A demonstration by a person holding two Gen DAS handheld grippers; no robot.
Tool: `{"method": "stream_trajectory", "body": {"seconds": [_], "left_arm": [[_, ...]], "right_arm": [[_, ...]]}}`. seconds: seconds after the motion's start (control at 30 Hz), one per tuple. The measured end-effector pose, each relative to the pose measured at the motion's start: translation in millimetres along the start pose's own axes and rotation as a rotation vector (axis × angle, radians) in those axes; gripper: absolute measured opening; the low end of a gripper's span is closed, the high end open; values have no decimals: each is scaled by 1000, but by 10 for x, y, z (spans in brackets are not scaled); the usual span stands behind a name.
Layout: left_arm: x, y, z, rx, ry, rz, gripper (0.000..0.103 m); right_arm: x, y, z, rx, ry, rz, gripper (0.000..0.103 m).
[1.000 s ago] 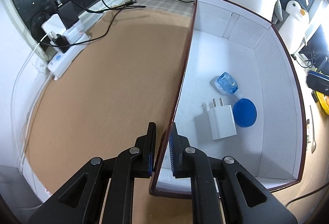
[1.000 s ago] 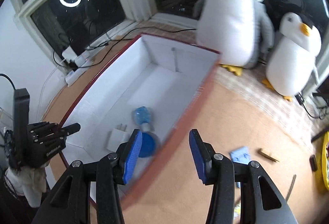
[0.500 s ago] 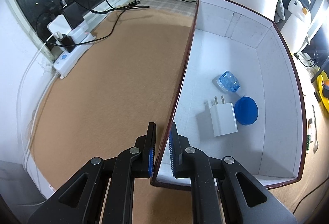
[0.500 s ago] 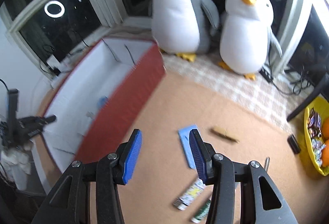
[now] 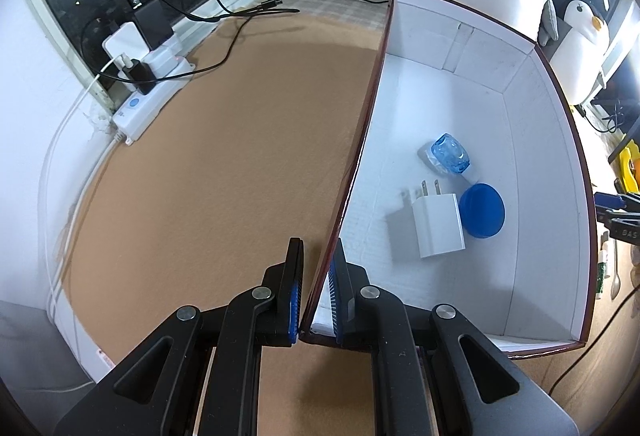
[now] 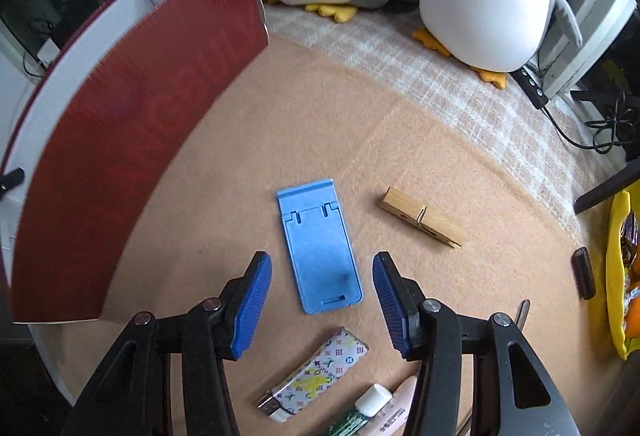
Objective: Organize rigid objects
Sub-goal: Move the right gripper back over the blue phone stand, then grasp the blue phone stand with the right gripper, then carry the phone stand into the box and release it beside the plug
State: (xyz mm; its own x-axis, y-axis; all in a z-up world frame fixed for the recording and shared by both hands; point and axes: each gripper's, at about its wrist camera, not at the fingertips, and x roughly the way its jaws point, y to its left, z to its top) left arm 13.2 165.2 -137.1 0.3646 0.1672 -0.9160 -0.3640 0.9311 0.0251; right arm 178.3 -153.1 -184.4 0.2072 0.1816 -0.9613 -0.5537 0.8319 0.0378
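1. The left gripper [image 5: 316, 276] is nearly closed, and its two blue pads pinch the thin near wall of the box [image 5: 552, 140]. One pad is outside the wall and the other is inside.
2. Inside the box, on the white floor, lie a white charger [image 5: 438, 224], a blue round lid [image 5: 482, 210] touching it, and a clear blue small object [image 5: 450, 154] a little further back.
3. The right gripper [image 6: 322, 292] has its jaws about half apart and they are opening. It holds nothing; it hangs above the blue phone stand [image 6: 320, 248], whose lower part shows between the pads without touching them.
4. Beside the stand lie a wooden clothespin [image 6: 420, 216], a patterned lighter [image 6: 316, 374] and two small tubes [image 6: 372, 410].
5. One second ago the right gripper looked over the box edge; now it faces the brown mat [image 6: 320, 124] with the stand beneath it.
6. The left gripper's view is almost the same as before, with the same grip on the wall.
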Motion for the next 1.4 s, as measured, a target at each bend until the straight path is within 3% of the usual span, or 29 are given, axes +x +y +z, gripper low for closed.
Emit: {"method": "stream_trajectory", "body": {"seconds": [0.37,0.43,0.5,0.73,1.1,1.4], "left_arm": [[4,-4,1,-1,0,0,11],[1,1,1,-3,0,-3,11],[10,0,3,-4,0,-6,11],[38,9,6,-5,1,-16,11],[107,30,27,-8,0,-39,11],[152,42,61,-9,-4,-61,11]], "right_arm": [[227,55,82,-46,61,-39,48],[233,56,91,-46,66,-31,45],[245,64,125,-51,68,-29,35],[207,111,86,-27,52,-37,34],[-540,274,216,-3,-102,20,34],[-1098,1070,434,-107,-190,101,34]]}}
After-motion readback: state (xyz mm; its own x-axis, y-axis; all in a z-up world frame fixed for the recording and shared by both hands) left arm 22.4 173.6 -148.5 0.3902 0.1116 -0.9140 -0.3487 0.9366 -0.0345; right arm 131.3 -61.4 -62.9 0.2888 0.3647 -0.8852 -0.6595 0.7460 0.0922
